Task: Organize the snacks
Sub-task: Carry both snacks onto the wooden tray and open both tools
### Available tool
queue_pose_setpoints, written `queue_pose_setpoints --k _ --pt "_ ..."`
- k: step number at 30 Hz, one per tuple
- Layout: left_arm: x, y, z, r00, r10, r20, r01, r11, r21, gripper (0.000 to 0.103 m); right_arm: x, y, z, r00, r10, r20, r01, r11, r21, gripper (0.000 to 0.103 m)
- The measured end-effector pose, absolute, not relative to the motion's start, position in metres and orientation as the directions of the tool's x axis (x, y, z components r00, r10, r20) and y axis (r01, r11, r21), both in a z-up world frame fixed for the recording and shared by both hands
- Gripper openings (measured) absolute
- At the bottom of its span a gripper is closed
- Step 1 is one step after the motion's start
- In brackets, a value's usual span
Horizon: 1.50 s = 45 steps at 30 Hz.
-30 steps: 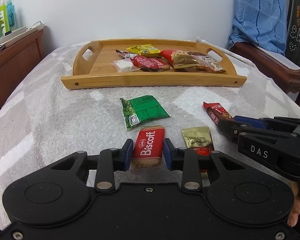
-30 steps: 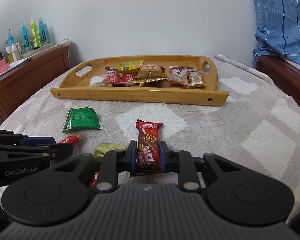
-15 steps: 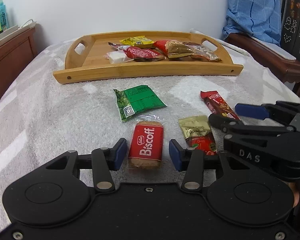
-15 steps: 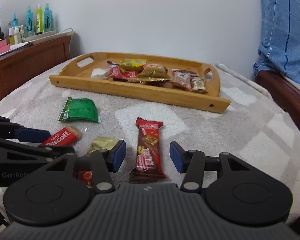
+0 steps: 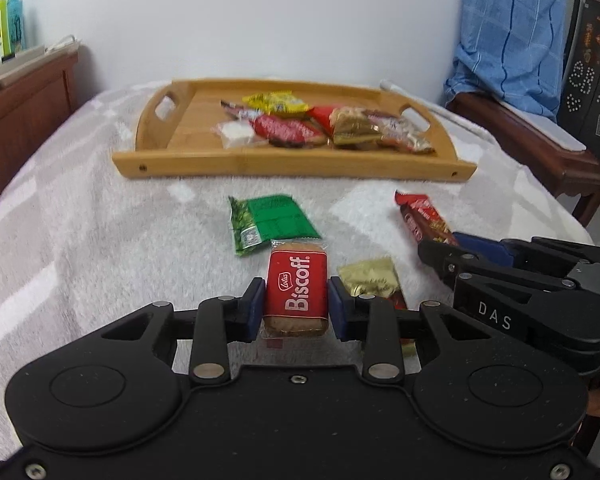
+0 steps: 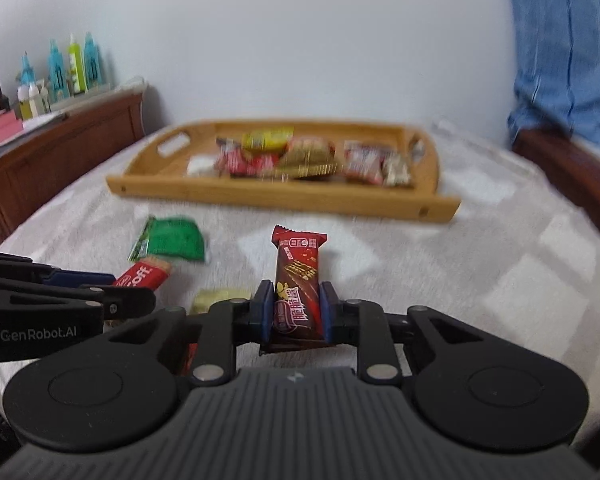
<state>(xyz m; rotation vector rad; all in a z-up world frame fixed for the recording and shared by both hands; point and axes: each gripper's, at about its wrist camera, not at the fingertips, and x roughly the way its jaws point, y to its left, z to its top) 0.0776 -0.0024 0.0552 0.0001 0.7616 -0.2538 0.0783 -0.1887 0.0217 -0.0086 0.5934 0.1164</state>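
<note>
My left gripper (image 5: 296,300) is shut on a red Biscoff biscuit pack (image 5: 297,288) and holds it just above the blanket. My right gripper (image 6: 295,306) is shut on a dark red chocolate wafer bar (image 6: 297,280); it also shows in the left wrist view (image 5: 426,218). A green snack packet (image 5: 268,222) and a gold candy packet (image 5: 370,278) lie on the blanket in front of the grippers. A wooden tray (image 5: 292,166) further back holds several snacks.
A wooden cabinet (image 6: 60,152) with bottles stands at the left. A wooden chair (image 5: 540,152) with blue cloth stands at the right. A grey-white blanket (image 5: 100,240) covers the surface.
Both grippers opened half a second ago, then closed again on the Biscoff pack and the wafer bar. Both views are now raised and blurred from motion.
</note>
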Motion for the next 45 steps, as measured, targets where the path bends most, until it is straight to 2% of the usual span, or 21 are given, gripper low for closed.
queue_pose_setpoints --k 3,10,20,34,45 --pt "0.078 -0.002 0.066 0.708 -0.234 -0.666 0.230 0.968 -0.096 0.031 0.075 -0.191 0.030 0.853 0.105 -0.512 -0.105 0.994 0.030 0.028" --pt "0.087 0.002 0.092 0.746 -0.243 -0.621 0.233 0.967 -0.098 0.031 0.095 -0.200 0.045 0.871 0.112 -0.479 -0.091 0.994 0.068 0.028" --pt "0.147 0.024 0.113 0.778 -0.176 -0.604 0.128 0.984 -0.122 0.031 0.151 -0.221 0.064 0.884 0.126 -0.450 -0.061 0.986 0.156 0.028" --pt "0.250 0.042 0.100 0.771 -0.090 -0.630 0.032 0.994 -0.103 0.031 0.252 -0.244 0.054 0.859 0.143 -0.491 -0.003 0.962 0.275 0.028" --pt "0.282 0.035 0.066 0.746 -0.052 -0.663 0.016 0.998 -0.061 0.031 0.277 -0.233 0.031 0.828 0.135 -0.544 0.002 0.970 0.243 0.028"
